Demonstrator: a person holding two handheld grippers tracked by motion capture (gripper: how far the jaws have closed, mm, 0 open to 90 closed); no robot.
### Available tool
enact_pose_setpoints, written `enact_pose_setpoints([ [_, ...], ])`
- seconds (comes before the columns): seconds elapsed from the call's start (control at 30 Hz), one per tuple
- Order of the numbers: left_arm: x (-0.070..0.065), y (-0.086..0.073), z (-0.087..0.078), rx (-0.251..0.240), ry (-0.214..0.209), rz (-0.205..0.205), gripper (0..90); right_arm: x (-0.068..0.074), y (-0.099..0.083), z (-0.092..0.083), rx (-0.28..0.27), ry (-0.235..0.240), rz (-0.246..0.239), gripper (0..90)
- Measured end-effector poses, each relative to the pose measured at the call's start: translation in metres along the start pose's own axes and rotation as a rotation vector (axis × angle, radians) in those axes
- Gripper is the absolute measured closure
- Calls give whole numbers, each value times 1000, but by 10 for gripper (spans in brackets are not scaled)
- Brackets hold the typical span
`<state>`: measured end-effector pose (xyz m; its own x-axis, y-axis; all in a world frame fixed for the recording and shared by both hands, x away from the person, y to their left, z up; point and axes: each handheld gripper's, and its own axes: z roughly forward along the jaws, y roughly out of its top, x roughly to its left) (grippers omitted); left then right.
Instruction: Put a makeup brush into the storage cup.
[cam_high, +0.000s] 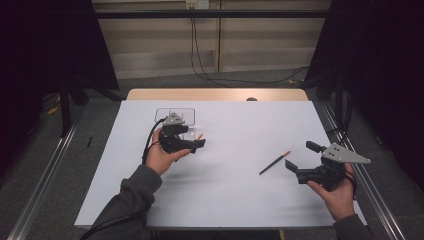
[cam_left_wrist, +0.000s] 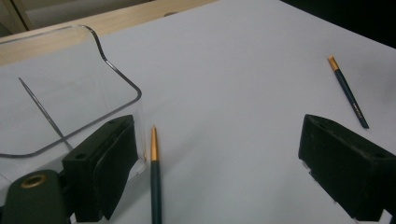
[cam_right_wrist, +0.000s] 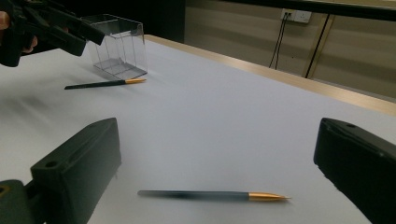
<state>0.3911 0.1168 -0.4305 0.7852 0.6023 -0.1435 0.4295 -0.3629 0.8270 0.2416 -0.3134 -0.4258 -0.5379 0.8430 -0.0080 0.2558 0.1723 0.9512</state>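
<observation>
Two dark pens with gold tips lie on the white table (cam_high: 225, 200). One pen (cam_high: 199, 136) rests beside a clear plastic box (cam_high: 175, 115). My left gripper (cam_high: 192, 136) hovers over it, open. In the left gripper view that pen (cam_left_wrist: 155, 182) lies on the table between the jaws, close to the left one, with the box (cam_left_wrist: 70, 93) just past it. The other pen (cam_high: 274, 162) lies right of centre. My right gripper (cam_high: 302, 156) is open just to its right. In the right gripper view this pen (cam_right_wrist: 212, 195) lies crosswise between the spread jaws, untouched.
The table's wooden far edge (cam_high: 215, 94) runs behind the box. Dark curtains and metal rails flank the table. The right gripper view also takes in the left gripper (cam_right_wrist: 46, 28) above the far pen (cam_right_wrist: 105, 84) and the box (cam_right_wrist: 119, 46).
</observation>
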Motion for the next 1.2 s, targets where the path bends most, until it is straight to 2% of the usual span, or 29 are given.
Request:
enact_pose_setpoints([
  [0.4, 3, 3, 6, 76, -9, 1, 122, 0, 0, 0, -1, 2, 0, 2],
  [0.63, 6, 5, 8, 106, -6, -9, 126, 0, 0, 0, 4, 1, 3, 2],
  [0.7, 7, 4, 10, 97, -7, -19, 127, 0, 0, 1, 6, 0, 2, 2],
  [0.9, 9, 6, 13, 141, -2, -21, 129, 0, 0, 1, 6, 0, -2, 2],
  [1.2, 12, 8, 18, 174, -9, -30, 140, 0, -1, 1, 7, 1, 0, 2],
])
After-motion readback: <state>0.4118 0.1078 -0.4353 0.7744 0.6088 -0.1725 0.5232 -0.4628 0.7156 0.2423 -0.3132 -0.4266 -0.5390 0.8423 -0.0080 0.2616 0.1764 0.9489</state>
